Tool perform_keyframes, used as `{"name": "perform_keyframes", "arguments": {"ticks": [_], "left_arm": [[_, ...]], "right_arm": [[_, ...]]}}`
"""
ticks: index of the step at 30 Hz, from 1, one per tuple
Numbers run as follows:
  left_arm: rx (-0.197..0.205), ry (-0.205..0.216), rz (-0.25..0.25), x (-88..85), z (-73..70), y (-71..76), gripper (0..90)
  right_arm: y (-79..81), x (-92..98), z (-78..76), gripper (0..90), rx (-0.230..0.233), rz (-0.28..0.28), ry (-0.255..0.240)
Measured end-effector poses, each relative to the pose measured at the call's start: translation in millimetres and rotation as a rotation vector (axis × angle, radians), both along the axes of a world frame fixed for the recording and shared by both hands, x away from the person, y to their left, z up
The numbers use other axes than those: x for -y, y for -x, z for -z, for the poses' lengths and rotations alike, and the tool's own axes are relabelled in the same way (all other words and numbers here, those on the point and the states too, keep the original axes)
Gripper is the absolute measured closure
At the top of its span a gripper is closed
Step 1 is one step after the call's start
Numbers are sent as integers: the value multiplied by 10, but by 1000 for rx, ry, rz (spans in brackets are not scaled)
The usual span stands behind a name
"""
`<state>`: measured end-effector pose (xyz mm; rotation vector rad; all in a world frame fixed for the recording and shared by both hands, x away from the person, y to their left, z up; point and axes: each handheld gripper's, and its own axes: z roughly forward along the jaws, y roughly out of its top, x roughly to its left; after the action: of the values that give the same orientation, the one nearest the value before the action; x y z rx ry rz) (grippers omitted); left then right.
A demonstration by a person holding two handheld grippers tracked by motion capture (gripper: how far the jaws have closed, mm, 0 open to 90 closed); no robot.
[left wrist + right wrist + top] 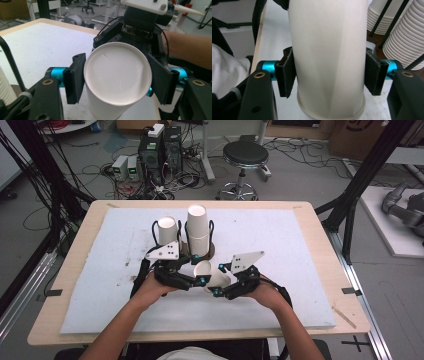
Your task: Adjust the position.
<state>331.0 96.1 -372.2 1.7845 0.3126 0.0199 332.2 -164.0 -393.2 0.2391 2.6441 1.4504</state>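
The paper cup (210, 275) sits just below centre of the high view, lying tilted between both hands, in front of the two stacks of cups (197, 227) standing in a wire holder (212, 232) a little higher in the frame on the white mat of the tabletop (90, 265). The left tongs (199, 281) are nearly closed and pinch it near the closed end; in the left gripper view the black pads (75, 77) press both sides of the wall just behind the round bottom (117, 72). The right tongs (218, 291) are wider, and in the right gripper view the pads (287, 72) sit against the sides near the rolled rim (329, 112), so I'd say both have hold of it (the right is the looser of the two, as far as I can tell). It looks to me like a hand-over or pulling one cup free. To do it well, I'd keep the squeeze light, since thin paper dents easily, keep both tongs square across the wall, and let only one side go once the other clearly carries it. Keep it clear of the stacks too, they look easy to knock.
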Motion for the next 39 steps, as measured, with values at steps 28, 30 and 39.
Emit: {"name": "perform_keyframes", "arguments": {"ticks": [28,30,39], "left_arm": [[22,41,-7,-93,-49,-4,284],[17,30,10,-82,-37,-4,283],[29,28,70,-73,-25,2,362]], "right_arm": [[13,133,-63,394,12,-37,-69],[21,124,-52,397,18,-56,-49],[12,153,-73,277,-35,-49,-94]]}}
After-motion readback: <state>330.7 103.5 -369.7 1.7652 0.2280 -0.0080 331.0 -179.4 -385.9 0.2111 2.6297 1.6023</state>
